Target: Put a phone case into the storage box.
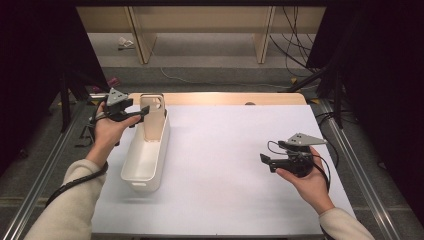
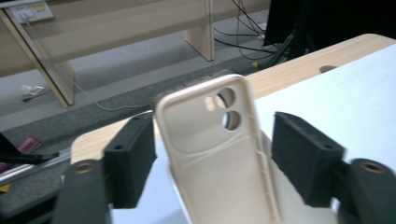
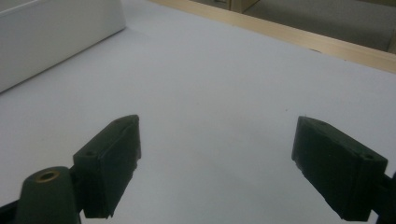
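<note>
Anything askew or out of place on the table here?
Only the phone case: it stands on end, leaning against the far end of the white bin and poking above its rim, not lying flat inside. Nothing spilled or damaged.

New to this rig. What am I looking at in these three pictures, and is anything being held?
There is no robot arm here: a person holds a two-jaw tool in each hand at a table covered with a white sheet.

The high view looks down from above the person's side. It shows the left hand-held gripper at a long white bin, and the right hand-held gripper over the bare sheet.

The other two pictures come from cameras riding on each tool, looking along its black jaws.

In the left gripper view a beige phone case stands upright in the bin, leaning on its far end. It sits between the jaws, but there are gaps on both sides, so it is not gripped. The right jaws are wide open with nothing between them.
</note>
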Demonstrator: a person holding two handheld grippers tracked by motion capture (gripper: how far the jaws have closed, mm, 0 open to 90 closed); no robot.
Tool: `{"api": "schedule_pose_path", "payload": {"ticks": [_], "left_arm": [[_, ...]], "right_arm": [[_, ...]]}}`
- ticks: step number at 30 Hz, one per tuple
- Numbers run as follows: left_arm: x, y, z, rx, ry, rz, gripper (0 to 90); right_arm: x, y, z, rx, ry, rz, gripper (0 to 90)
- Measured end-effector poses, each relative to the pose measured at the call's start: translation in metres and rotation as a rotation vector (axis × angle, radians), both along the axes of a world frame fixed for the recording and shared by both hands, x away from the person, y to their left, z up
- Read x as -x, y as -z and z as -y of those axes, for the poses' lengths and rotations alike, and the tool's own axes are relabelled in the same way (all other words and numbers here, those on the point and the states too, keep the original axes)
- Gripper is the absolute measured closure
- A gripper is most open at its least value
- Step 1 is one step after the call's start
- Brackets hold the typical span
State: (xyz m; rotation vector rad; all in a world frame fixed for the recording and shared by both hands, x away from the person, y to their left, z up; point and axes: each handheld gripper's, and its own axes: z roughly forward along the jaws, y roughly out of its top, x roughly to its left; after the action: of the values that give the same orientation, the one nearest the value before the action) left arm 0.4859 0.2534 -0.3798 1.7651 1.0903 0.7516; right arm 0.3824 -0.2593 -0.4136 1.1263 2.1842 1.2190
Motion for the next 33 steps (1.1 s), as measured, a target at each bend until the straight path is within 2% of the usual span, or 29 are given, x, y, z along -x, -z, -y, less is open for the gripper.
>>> {"api": "schedule_pose_path", "payload": {"ticks": [3,8,12,16,23,33], "left_arm": [[0.005,-0.002,0.002,0.022,0.014,-0.006,21.6],[0.015,-0.003,0.005,0.007,0.046,-0.011,15.9],[0.027,-0.002,0.009,0.018,0.100,-0.019,15.4],[0.041,0.000,0.012,0.024,0.127,-0.017,14.8],[0.062,0.004,0.013,0.025,0.151,-0.007,11.7],[0.083,0.007,0.017,0.020,0.177,-0.011,5.6]], "right_arm": [[0.000,0.000,0.000,0.000,0.000,0.000,16.4],[0.000,0.000,0.001,0.001,0.001,-0.002,16.4],[0.000,0.000,0.001,0.000,0.000,-0.002,16.3],[0.000,0.000,0.001,0.001,0.001,-0.002,16.3],[0.000,0.000,0.001,0.001,0.001,-0.003,16.4],[0.000,-0.001,0.001,-0.003,0.002,0.000,16.4]]}}
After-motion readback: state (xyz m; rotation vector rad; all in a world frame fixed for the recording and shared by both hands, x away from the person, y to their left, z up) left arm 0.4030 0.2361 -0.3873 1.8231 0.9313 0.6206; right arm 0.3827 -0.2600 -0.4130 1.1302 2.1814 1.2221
